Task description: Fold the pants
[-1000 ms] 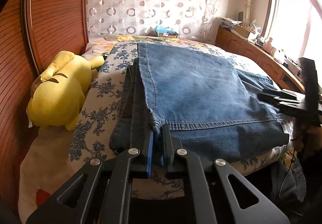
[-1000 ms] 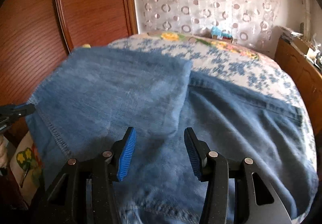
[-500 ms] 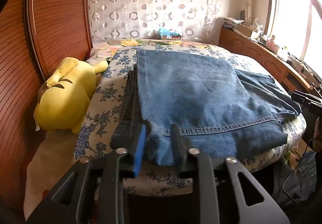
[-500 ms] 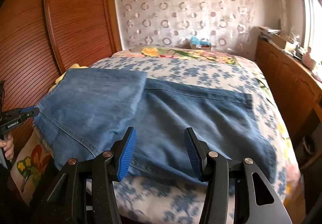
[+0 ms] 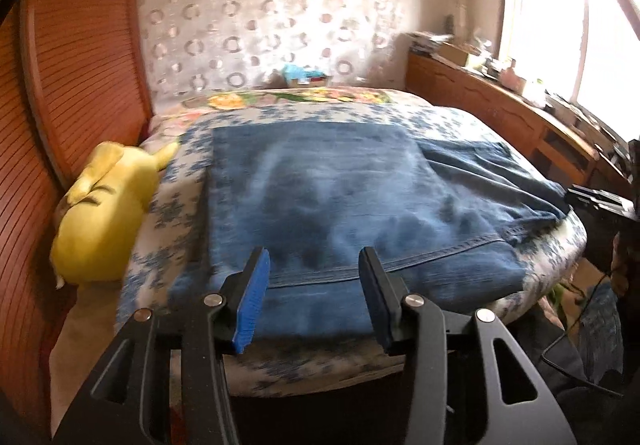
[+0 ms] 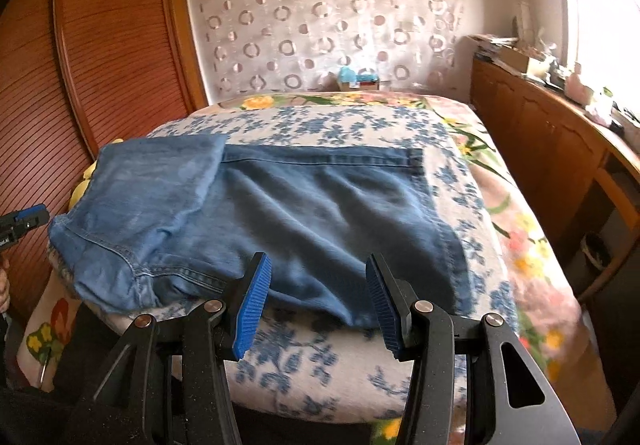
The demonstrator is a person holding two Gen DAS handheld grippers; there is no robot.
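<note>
Blue denim pants (image 5: 340, 205) lie folded on the flowered bed (image 5: 400, 113); the lighter leg part is laid over the darker part. In the right wrist view the pants (image 6: 280, 221) show the folded leg at the left and the waist part at the right. My left gripper (image 5: 314, 301) is open and empty, just off the pants' near hem. My right gripper (image 6: 318, 301) is open and empty, above the bed's near edge in front of the pants. The other gripper shows at the right edge of the left wrist view (image 5: 600, 201) and at the left edge of the right wrist view (image 6: 20, 223).
A yellow plush toy (image 5: 104, 209) lies on the bed's left side by the wooden headboard (image 5: 72, 85). A wooden cabinet (image 6: 552, 149) with clutter runs along the right under the window. A small box (image 6: 358, 79) sits at the far end by the curtain.
My left gripper let go of the pants' hem, opened wide and drew back. My right gripper stayed open and pulled back from over the pants to the bed's edge.
</note>
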